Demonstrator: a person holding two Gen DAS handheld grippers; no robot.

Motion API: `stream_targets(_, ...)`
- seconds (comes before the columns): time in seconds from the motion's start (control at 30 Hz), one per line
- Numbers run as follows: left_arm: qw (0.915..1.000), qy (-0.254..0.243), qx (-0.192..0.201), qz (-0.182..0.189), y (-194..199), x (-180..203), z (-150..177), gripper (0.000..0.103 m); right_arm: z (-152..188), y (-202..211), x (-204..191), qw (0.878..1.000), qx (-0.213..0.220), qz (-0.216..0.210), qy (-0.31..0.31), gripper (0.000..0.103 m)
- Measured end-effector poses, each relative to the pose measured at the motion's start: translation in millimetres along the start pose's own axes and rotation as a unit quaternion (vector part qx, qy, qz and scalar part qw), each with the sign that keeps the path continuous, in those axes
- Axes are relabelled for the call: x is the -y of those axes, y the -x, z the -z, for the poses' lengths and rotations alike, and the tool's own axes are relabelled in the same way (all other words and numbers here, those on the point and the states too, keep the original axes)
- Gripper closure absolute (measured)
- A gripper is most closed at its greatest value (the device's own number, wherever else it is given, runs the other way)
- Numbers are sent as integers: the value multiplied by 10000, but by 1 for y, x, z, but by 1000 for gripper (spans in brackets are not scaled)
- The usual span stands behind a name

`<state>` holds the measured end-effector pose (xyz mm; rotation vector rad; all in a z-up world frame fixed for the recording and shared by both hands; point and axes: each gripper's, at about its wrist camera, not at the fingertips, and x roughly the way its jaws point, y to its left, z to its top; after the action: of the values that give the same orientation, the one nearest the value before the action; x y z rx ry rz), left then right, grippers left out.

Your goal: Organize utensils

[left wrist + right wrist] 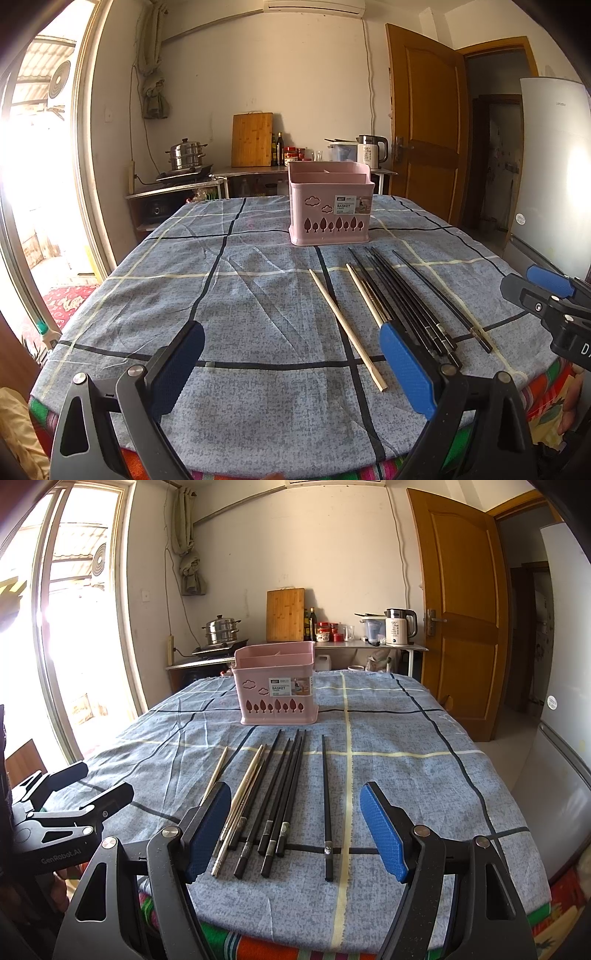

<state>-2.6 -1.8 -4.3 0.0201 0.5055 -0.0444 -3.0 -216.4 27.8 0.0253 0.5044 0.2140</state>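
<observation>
While both grippers hover empty, left gripper (291, 369) spread wide | right gripper (295, 830) spread wide | chopsticks (273, 797) lie near | pink basket (275, 686) stands far, on checked tablecloth (406, 775).

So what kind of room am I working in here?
Most likely a home kitchen with a dining table: a steamer pot on a cooktop, an electric kettle and cutting board on the counter, a fridge beside the door.
</observation>
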Motion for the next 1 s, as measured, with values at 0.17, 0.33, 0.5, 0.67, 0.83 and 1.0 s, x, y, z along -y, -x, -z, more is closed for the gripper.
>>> stream_targets(0.17, 10000, 6, 0, -1, 0, -1, 0, 6, 0, 0, 0, 10000, -5, 1, -4, 30)
stream_targets(0.33, 10000, -19, -19, -13, 0, 0, 1, 6, 1, 1, -1, 10000, -16, 4, -7, 30)
stream_targets(0.5, 10000, -33, -62, 2, -3, 0, 2, 6, 1, 2, 0, 10000, -25, 4, -14, 30)
stream_targets(0.67, 9998, -20, -146, 97, -11, -1, 1, 7, 1, -2, 2, 10000, -49, 31, -48, 30)
stream_targets(0.83, 9992, 50, -307, 262, -27, -4, -4, 7, -2, -11, 7, 9998, -156, 18, -88, 30)
stream_targets(1.0, 9983, 32, -512, 274, -51, -5, -12, 7, -8, -26, 11, 9994, -333, -68, -83, 30)
